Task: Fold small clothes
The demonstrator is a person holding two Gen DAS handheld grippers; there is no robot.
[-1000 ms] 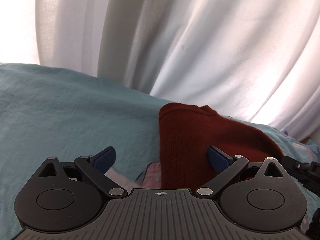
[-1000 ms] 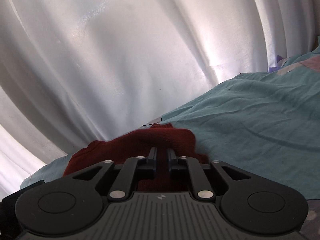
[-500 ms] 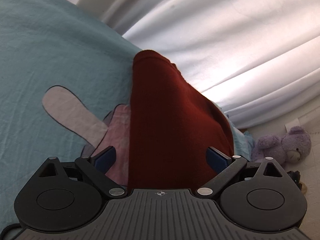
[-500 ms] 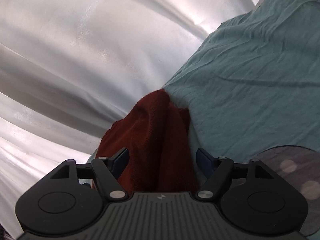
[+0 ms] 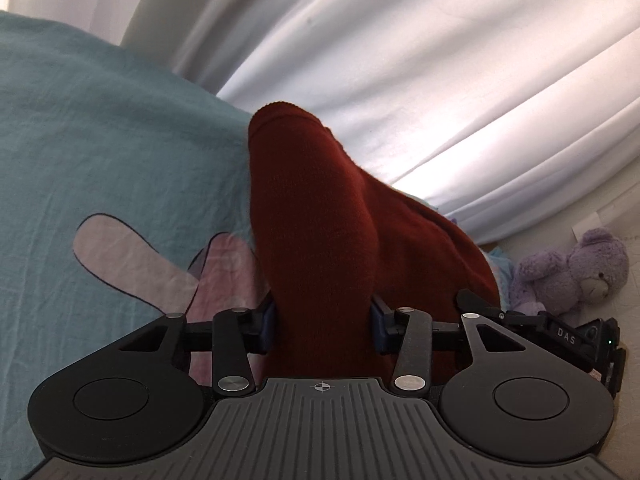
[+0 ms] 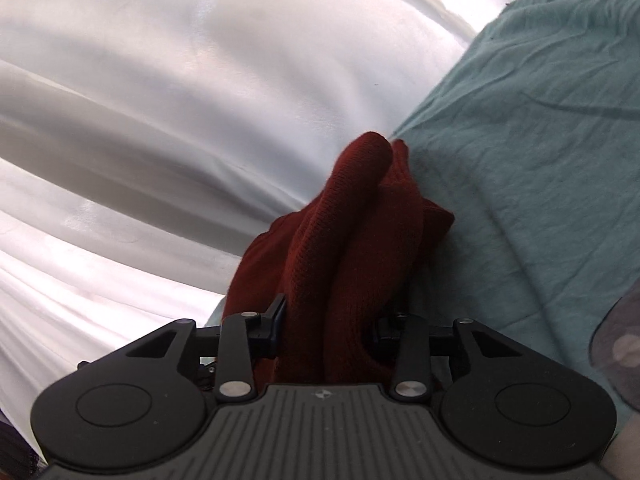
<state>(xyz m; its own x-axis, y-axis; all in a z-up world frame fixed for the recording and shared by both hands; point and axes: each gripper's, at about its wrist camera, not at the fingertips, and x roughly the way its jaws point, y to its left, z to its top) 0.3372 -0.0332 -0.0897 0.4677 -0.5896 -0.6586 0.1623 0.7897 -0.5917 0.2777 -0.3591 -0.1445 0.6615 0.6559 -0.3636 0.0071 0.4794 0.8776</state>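
Both tools have just been closing; the left tool (image 5: 322,326) now pinches one bunch of the dark red knit garment (image 5: 320,216) lying on the teal bedsheet (image 5: 100,140); the right tool (image 6: 328,330) clamps another, so a fold can likely begin.

I see the knit garment (image 5: 320,240) bunched on the bed sheet (image 5: 100,140), curtains (image 5: 440,60) behind it, a plush bear (image 5: 572,276) on the floor to its right.
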